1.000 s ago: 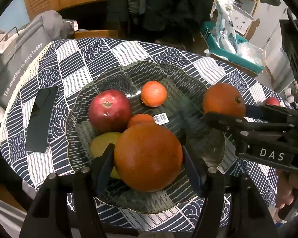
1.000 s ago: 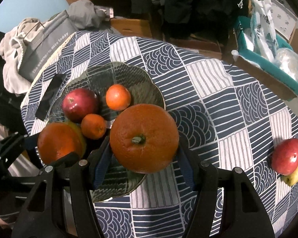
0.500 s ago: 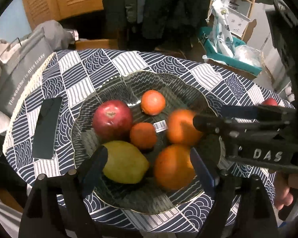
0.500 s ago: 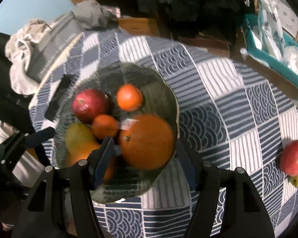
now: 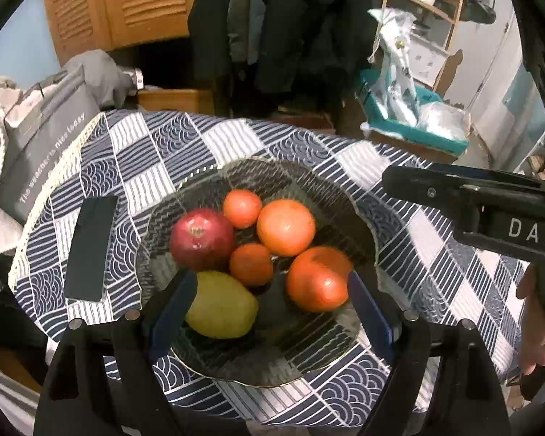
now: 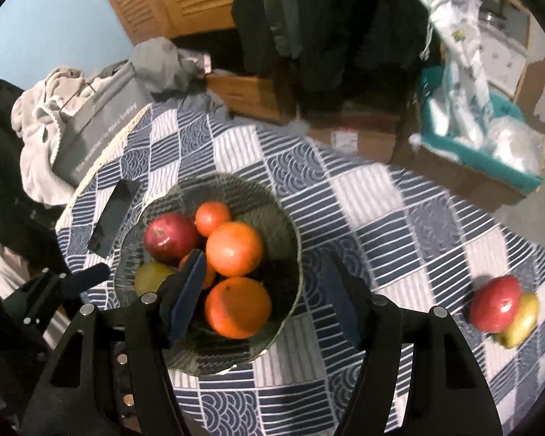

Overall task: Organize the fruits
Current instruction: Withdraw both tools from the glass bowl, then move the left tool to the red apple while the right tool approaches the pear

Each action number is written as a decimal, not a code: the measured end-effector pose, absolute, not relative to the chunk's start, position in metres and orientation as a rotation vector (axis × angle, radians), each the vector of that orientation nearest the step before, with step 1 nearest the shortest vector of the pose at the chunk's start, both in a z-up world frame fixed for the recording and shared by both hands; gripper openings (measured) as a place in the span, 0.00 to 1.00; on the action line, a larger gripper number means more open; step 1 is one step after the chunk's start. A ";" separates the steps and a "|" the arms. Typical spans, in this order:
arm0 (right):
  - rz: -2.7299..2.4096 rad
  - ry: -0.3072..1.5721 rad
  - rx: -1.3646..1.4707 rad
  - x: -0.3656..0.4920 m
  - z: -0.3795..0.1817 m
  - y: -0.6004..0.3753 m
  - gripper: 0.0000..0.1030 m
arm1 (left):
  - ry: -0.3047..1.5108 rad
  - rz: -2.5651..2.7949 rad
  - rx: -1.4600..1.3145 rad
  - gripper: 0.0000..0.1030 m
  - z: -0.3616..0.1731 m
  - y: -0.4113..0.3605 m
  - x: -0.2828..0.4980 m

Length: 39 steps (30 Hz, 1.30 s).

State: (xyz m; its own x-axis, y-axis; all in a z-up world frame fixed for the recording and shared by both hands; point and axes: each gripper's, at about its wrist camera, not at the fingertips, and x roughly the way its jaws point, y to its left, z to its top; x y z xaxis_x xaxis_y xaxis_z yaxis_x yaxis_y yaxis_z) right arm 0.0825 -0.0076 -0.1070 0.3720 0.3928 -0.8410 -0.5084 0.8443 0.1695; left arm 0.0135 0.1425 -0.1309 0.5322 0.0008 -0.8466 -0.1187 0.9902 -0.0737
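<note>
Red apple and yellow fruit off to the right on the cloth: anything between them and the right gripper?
Nothing visible. The red apple and yellow fruit lie touching on bare tablecloth, well right of the glass bowl. The right gripper is open and empty above the bowl's edge, with only cloth between.

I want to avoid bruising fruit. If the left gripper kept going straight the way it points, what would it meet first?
Probably the fruit in the glass bowl: the open left gripper points between the yellow-green fruit and the near orange. Depth is unclear, so either could come first.
</note>
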 end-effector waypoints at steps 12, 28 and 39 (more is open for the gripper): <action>0.457 0.932 -0.126 0.069 -0.059 -0.042 0.65 | 0.893 0.026 -0.112 0.84 -0.085 0.123 0.009; 0.339 0.837 -0.103 0.039 -0.015 -0.108 0.65 | 0.798 -0.063 -0.058 0.84 -0.042 0.078 -0.001; 0.303 0.816 -0.089 0.022 -0.003 -0.144 0.65 | 0.776 -0.104 -0.029 0.84 -0.029 0.054 -0.004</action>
State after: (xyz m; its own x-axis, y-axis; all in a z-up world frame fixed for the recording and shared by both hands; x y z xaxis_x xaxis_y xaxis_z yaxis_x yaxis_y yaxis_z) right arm 0.0224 -0.1444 -0.0030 0.6448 0.2315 -0.7284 -0.2994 0.9534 0.0380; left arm -0.0037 0.0540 -0.0292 0.7091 -0.1048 -0.6973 0.0831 0.9944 -0.0649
